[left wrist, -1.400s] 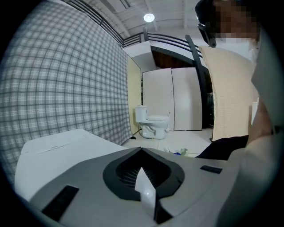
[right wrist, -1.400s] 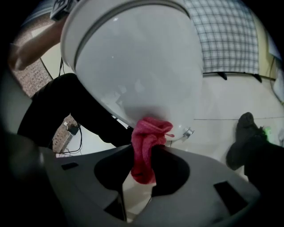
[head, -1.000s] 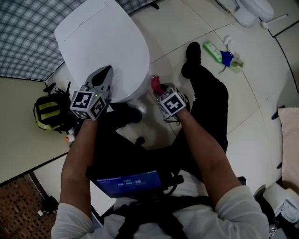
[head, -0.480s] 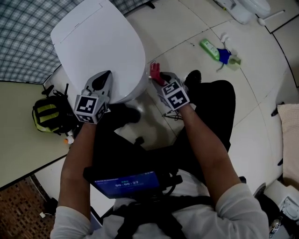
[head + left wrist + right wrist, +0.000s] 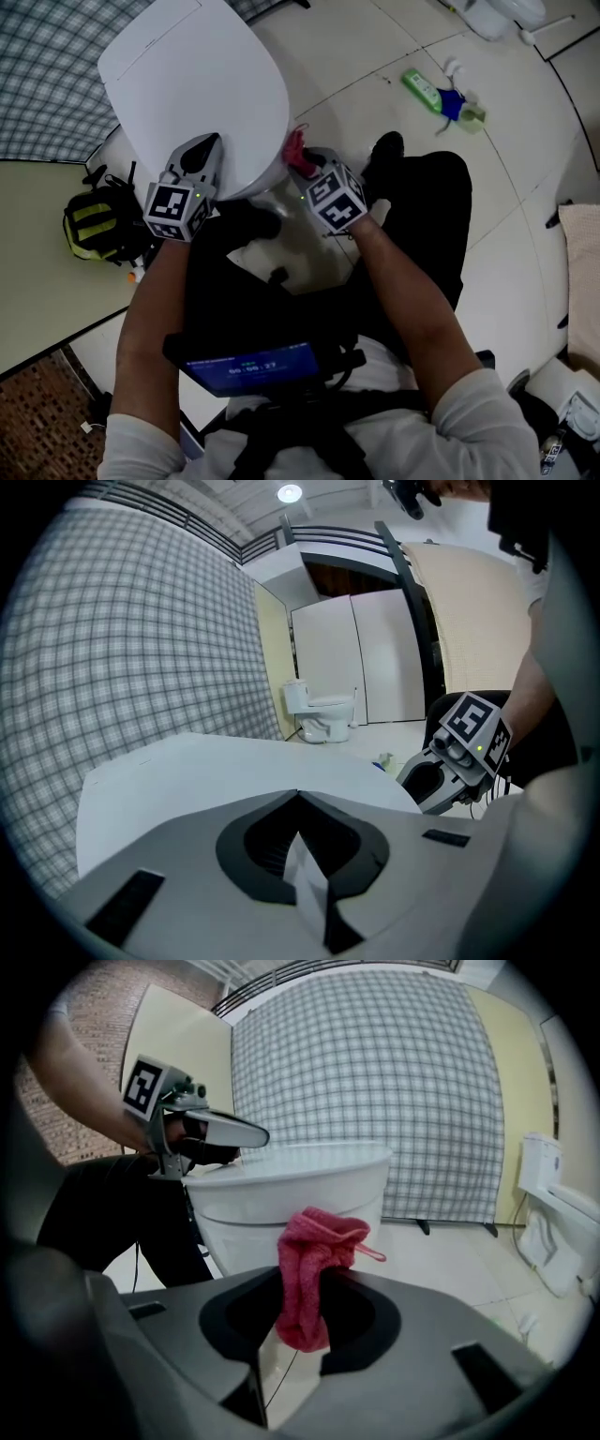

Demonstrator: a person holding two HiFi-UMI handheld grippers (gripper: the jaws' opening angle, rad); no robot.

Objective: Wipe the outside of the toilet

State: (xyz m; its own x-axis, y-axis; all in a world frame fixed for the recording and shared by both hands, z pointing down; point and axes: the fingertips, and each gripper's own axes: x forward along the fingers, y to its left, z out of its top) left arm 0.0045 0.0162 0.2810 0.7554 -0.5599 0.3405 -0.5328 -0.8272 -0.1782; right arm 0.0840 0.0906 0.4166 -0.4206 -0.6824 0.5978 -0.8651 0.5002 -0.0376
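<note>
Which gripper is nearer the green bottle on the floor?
Right. The right gripper is on the side of the toilet facing the green bottle; the left gripper is on the opposite side.

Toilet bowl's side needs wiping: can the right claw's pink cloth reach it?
Probably yes: the right claw, shut on the pink cloth, sits just beside the toilet bowl, with nothing between them.

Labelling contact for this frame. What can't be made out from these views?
- Whether the pink cloth in the right gripper touches the toilet: head view, lid and gripper cover the spot; right gripper view gives no depth.
- The toilet's base: head view, hidden under the lid and the person's legs.
- Label on the green bottle: head view, too small.
- The second toilet: head view, cut by the top edge.
</note>
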